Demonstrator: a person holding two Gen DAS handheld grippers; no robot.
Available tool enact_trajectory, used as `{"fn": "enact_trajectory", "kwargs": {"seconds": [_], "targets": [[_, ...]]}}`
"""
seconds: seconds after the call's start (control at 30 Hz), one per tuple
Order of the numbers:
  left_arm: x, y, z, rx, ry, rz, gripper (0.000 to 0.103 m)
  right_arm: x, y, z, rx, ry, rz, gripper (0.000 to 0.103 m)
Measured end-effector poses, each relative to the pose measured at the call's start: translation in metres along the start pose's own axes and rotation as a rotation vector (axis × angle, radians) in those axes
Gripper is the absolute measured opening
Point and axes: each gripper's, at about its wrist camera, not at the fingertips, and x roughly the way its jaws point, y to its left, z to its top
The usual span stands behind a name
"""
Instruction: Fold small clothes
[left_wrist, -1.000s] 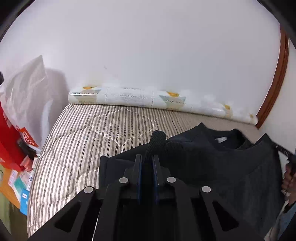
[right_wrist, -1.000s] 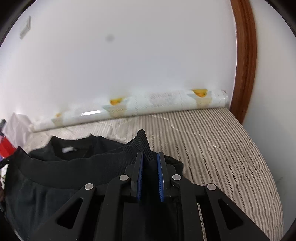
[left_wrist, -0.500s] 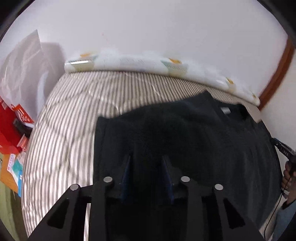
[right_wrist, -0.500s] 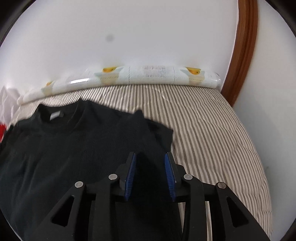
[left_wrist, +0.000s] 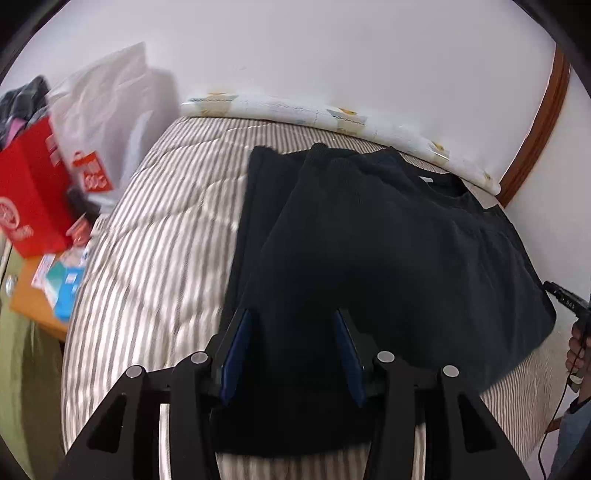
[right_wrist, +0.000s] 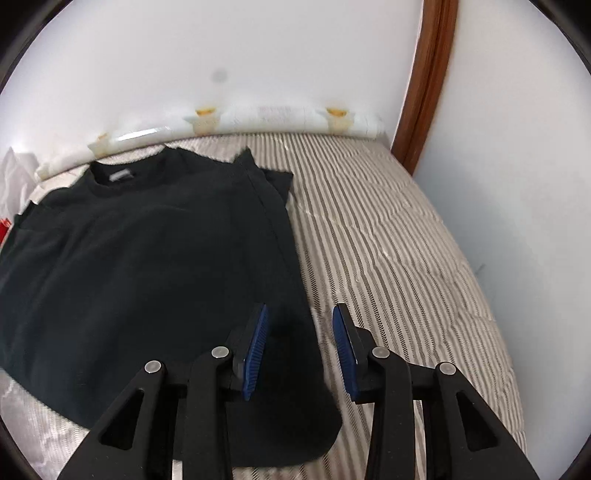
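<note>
A black T-shirt (left_wrist: 388, 240) lies spread on the striped mattress (left_wrist: 155, 258), collar toward the wall, with both sleeves folded in over the body. My left gripper (left_wrist: 291, 332) hovers over the shirt's lower left part, its jaws opening with nothing pinched between the blue pads. In the right wrist view the same T-shirt (right_wrist: 147, 258) fills the left side. My right gripper (right_wrist: 299, 328) hangs over its right edge near the hem, jaws also opening, with only cloth and mattress (right_wrist: 388, 258) seen below the gap.
A rolled patterned sheet (left_wrist: 332, 114) lies along the wall at the mattress head. Left of the bed stand a red bag (left_wrist: 33, 192), a white plastic bag (left_wrist: 107, 110) and boxes on a low table (left_wrist: 44, 291). A wooden frame (right_wrist: 424, 85) rises at the right corner. A person's hand (left_wrist: 578, 350) shows at the right edge.
Both grippers were shut on the shirt's sleeves, held up; they let go, the sleeves dropped flat onto the shirt, and both grippers pulled back toward the hem with jaws apart.
</note>
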Motion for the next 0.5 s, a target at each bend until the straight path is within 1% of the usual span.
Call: {"fn": "enact_trajectory", "kwargs": {"seconds": [0.03,0.07,0.1,0.13,0.17,0.3,0.47,0.5], "targets": [[-0.004,0.002,-0.005,-0.007,0.000,-0.004,0.044,-0.008,0.005,0.001,0.000,-0.015,0.008,0.040],[-0.007,0.005,-0.011,-0.015,0.004,-0.007,0.044,-0.016,0.011,0.003,0.000,-0.036,0.024,0.046],[-0.011,0.007,-0.018,-0.021,0.011,-0.006,0.044,-0.026,0.022,0.004,-0.003,-0.061,0.047,0.049],[-0.013,0.009,-0.023,-0.026,0.016,-0.006,0.044,-0.032,0.032,0.005,-0.012,-0.077,0.064,0.054],[-0.018,0.012,-0.029,-0.032,0.014,-0.008,0.044,-0.039,0.046,0.006,-0.029,-0.092,0.084,0.057],[-0.035,0.025,-0.044,-0.068,0.009,0.003,0.044,-0.051,0.100,0.005,-0.092,-0.111,0.144,0.059],[-0.055,0.043,-0.062,-0.115,-0.001,0.038,0.044,-0.058,0.183,-0.008,-0.160,-0.084,0.257,0.063],[-0.058,0.046,-0.066,-0.118,0.000,0.042,0.046,-0.060,0.199,-0.011,-0.180,-0.078,0.271,0.063]]}}
